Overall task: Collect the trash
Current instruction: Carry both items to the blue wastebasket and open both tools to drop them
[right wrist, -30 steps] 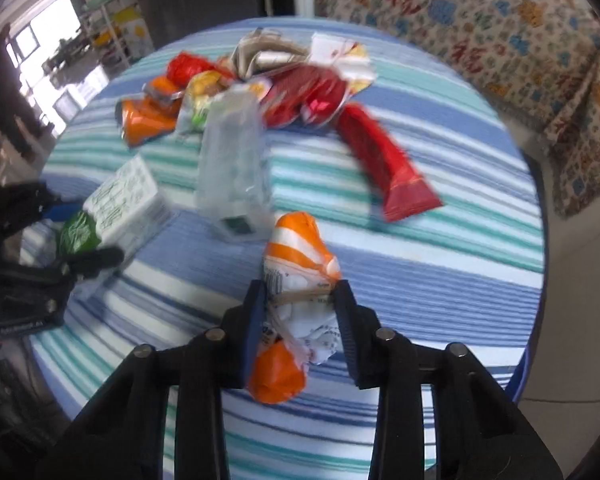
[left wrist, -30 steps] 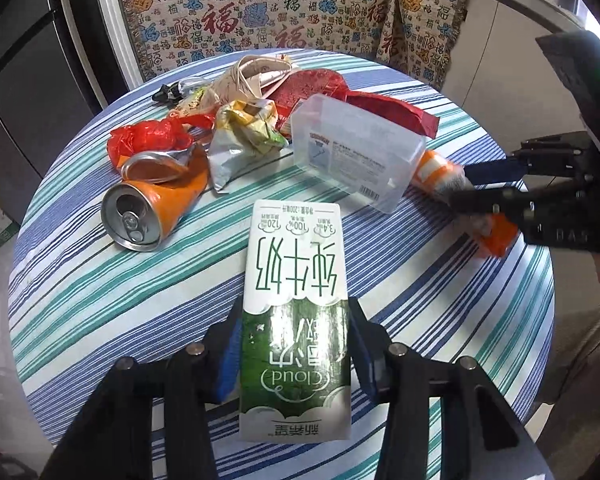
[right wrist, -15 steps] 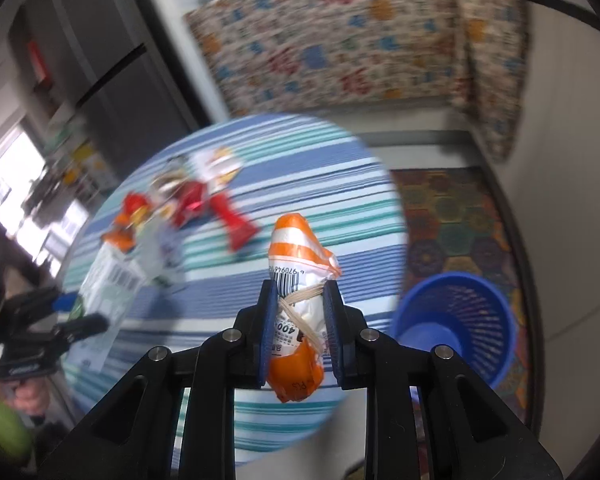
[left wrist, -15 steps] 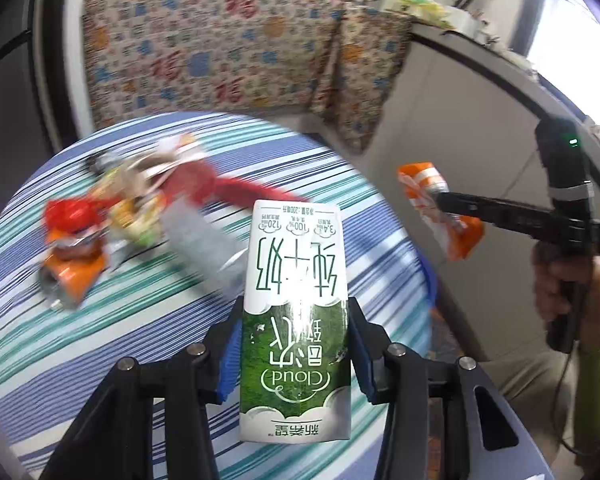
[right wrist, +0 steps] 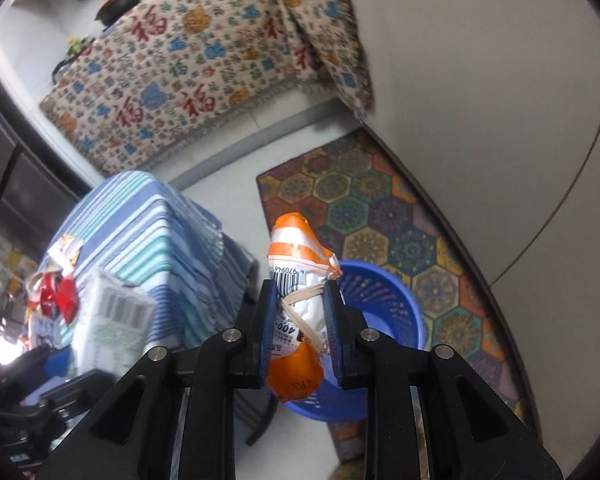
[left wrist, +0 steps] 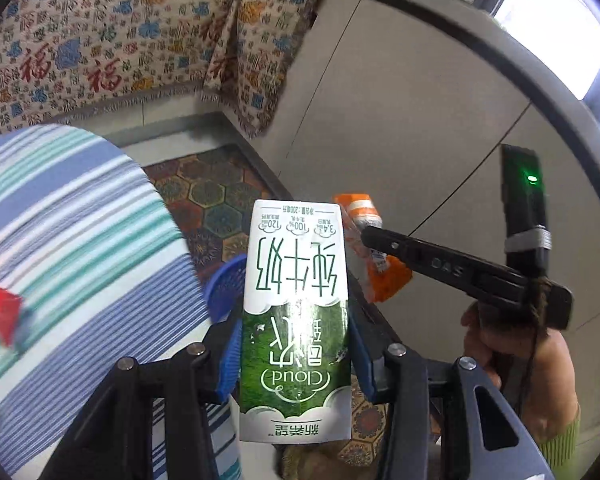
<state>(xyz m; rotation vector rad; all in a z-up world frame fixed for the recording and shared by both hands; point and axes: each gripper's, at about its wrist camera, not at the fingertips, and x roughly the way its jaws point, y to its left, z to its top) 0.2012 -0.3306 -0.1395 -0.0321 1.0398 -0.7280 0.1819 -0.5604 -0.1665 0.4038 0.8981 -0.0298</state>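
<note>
Milk carton (left wrist: 296, 312), flat-sided glossy card, green and white, clamped in left gripper (left wrist: 294, 354) beyond the striped tablecloth (left wrist: 80, 240) edge. Crinkled orange-white wrapper (right wrist: 300, 300), string-tied, pinched in right gripper (right wrist: 302, 330) over round blue perforated plastic basket (right wrist: 384, 300) on hexagon-patterned mat (right wrist: 380, 208).

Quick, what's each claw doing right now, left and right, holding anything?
Left claw: closed on the milk carton.
Right claw: closed on the orange and white wrapper, in front of the blue basket.
</note>
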